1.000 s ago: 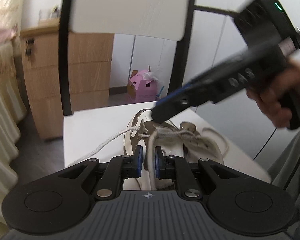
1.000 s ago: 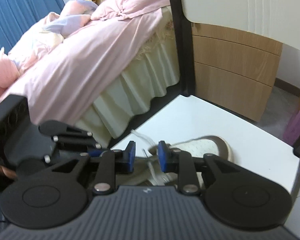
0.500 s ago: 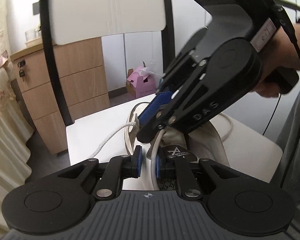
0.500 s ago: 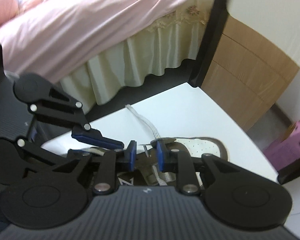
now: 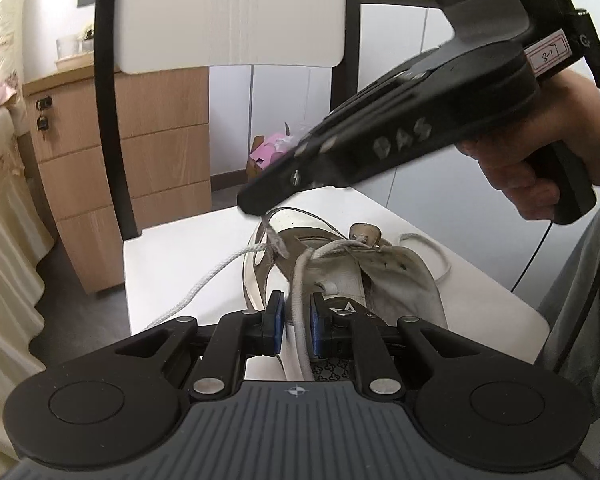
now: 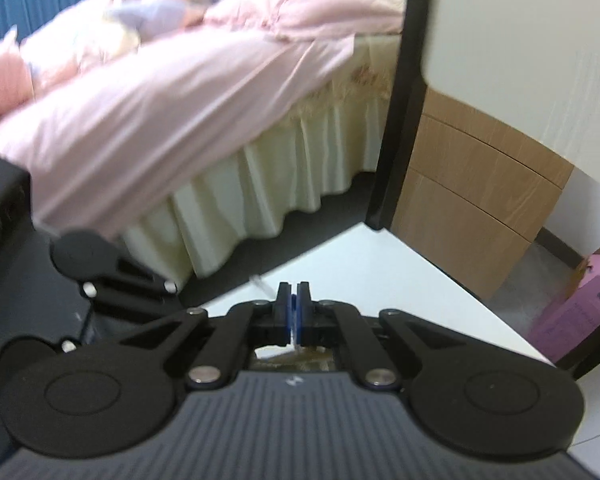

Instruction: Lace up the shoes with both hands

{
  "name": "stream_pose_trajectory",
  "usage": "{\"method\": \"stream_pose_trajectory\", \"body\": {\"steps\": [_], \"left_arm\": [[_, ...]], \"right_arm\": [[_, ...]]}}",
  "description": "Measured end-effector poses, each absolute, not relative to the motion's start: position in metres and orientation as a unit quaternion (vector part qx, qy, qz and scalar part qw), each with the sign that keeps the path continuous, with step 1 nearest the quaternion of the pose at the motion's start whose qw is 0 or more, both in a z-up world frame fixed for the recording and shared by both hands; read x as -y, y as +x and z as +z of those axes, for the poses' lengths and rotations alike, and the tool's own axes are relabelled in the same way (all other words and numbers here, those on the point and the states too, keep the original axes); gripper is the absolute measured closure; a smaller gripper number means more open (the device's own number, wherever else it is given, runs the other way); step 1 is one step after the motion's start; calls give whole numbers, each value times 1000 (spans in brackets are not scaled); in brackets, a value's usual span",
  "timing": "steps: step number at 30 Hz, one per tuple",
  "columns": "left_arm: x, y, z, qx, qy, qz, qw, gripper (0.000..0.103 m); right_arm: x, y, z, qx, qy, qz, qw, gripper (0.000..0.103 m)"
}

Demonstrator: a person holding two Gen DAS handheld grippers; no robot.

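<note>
A white and tan sneaker lies on the white chair seat, toe pointing away from me. My left gripper sits low at the shoe's heel end, its blue pads shut on a flat white shoelace that runs up to the eyelets. My right gripper reaches in from the upper right, over the shoe's left side. Its jaws are closing to shut on a greyish lace strand hanging from its tip. In the right wrist view that gripper shows its pads together, with a lace tip just beyond them.
The chair's backrest and black frame rise behind the shoe. Further back stand a wooden drawer cabinet and a pink box on the floor. To the left is a bed with a pink quilt. A hand holds the right gripper's grip.
The right gripper's jaws went from apart to shut, pinching a lace strand. It rolled and drew back a little from the shoe. The left gripper stayed put on its lace.
</note>
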State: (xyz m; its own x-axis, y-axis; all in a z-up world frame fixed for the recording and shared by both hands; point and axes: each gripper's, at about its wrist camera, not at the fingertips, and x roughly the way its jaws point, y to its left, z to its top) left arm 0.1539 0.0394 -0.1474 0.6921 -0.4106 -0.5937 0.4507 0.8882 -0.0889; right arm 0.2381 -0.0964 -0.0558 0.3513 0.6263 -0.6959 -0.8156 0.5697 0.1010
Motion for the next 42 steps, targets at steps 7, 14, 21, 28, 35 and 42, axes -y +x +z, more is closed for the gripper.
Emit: {"method": "stream_pose_trajectory", "body": {"steps": [7, 14, 21, 28, 35, 42], "left_arm": [[-39, 154, -148, -321, 27, -229, 918, 88], [-39, 155, -149, -321, 34, -231, 918, 88], [-33, 152, -148, -314, 60, -231, 919, 88], [-30, 152, -148, -315, 57, -234, 918, 88], [-27, 149, -150, -312, 66, -238, 917, 88], [-28, 151, -152, -313, 54, -241, 917, 87]], "right_arm": [[114, 240, -49, -359, -92, 446, 815, 74], [95, 232, -67, -392, -146, 440, 794, 73], [85, 230, -76, -390, -182, 415, 802, 88], [79, 225, -67, -364, -167, 404, 822, 100], [65, 230, -48, -355, -121, 407, 833, 100], [10, 237, -2, -327, -147, 458, 813, 100]]}}
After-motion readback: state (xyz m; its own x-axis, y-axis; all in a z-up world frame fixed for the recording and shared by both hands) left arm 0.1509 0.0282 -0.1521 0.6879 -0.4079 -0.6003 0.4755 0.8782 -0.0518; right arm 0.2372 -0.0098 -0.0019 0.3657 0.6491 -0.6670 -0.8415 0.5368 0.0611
